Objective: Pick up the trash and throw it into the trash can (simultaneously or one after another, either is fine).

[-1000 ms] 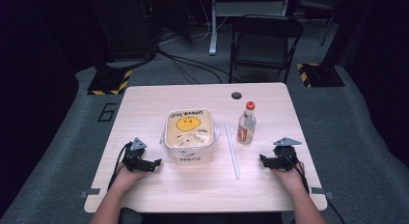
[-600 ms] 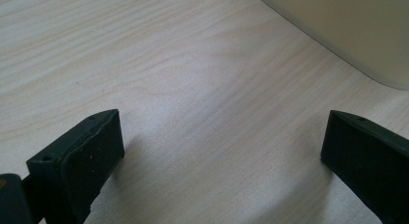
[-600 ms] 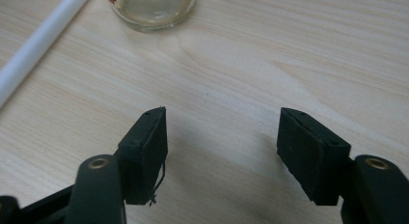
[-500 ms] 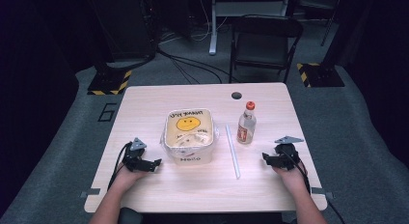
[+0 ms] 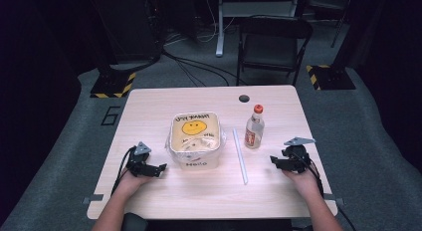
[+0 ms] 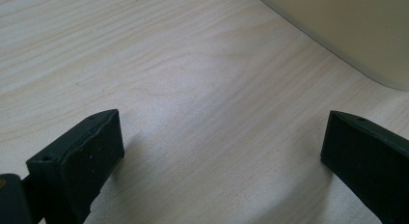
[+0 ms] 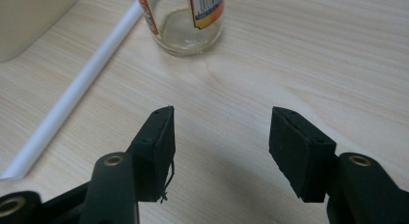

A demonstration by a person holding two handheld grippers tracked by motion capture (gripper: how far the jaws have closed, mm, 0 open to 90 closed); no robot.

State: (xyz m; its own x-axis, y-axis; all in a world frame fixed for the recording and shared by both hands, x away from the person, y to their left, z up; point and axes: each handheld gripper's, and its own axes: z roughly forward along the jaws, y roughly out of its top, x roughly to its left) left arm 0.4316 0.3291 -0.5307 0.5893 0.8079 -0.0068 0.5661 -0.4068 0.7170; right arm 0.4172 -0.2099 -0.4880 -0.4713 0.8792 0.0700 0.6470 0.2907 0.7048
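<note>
On the pale wood surface (image 5: pixel 149 116) your left gripper (image 5: pixel 158 168) sits low at the near left, jaws spread wide with bare wood between them, grasping nothing. Just beside it, to its right, stands the cream container (image 5: pixel 195 139) with a yellow smiley on its lid and clear wrap around it; a corner of its wall (image 6: pixel 347 35) shows ahead of the left jaws, close but apart. Your right gripper (image 5: pixel 274 161) is at the near right, jaws parted too (narrower gap than the left), nothing held. Ahead of it stands the small glass bottle (image 5: pixel 254 127), upright, red cap, orange-and-white label; its base (image 7: pixel 190 26) is near the jaws, not touching. Between container and bottle lies a white straw (image 5: pixel 240 156), flat on the surface, running front to back; it passes left of the right jaws (image 7: pixel 72 96) without contact. Both hands rest on the surface behind the grippers, well apart from each other.
</note>
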